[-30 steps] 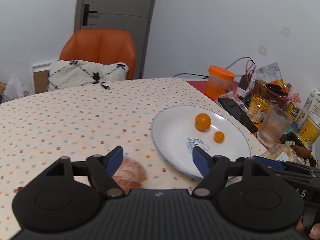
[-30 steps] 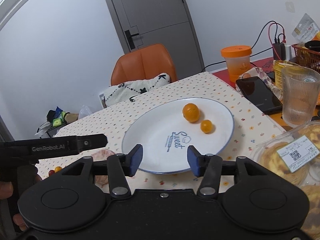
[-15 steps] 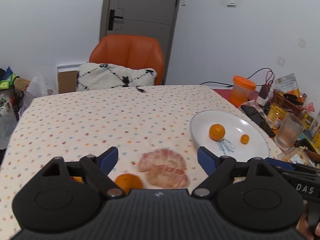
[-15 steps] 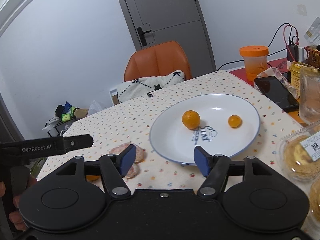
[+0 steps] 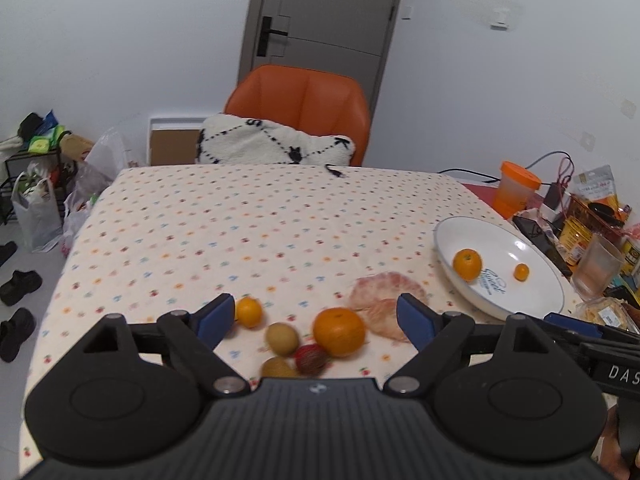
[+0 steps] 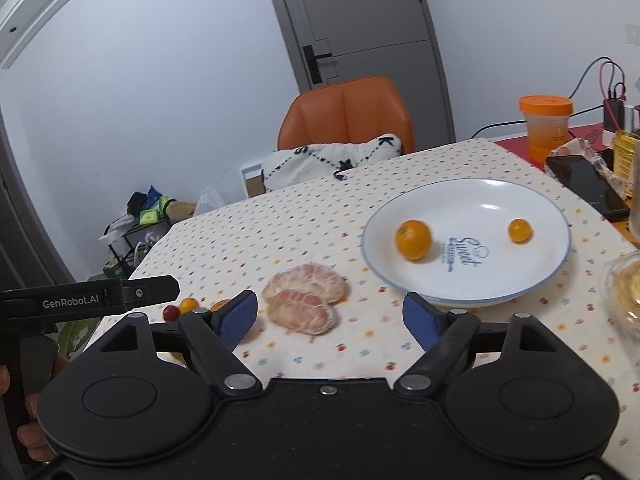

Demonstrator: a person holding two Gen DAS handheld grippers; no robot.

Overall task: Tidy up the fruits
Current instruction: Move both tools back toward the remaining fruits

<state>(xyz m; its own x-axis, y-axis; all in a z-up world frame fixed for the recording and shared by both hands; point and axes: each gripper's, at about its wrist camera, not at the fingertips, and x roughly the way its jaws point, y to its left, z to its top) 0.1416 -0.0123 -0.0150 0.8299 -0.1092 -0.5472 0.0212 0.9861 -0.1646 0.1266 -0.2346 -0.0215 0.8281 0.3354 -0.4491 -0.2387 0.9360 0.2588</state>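
Since 0.5 s ago, both views have drawn back. Left wrist: left gripper (image 5: 316, 318), jaws wide, empty, above large orange (image 5: 339, 332) and kiwis (image 5: 282, 338). Right wrist: right gripper (image 6: 331, 318), jaws wide, empty, before pomelo segments (image 6: 303, 297); plate (image 6: 532, 276) holds two oranges (image 6: 413, 239).

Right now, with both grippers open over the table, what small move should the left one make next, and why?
Probably ease the left gripper forward and down around the large orange. Its jaws stand open and empty with that orange between them, while the plate holds only two oranges and other fruit lies loose on the tablecloth.
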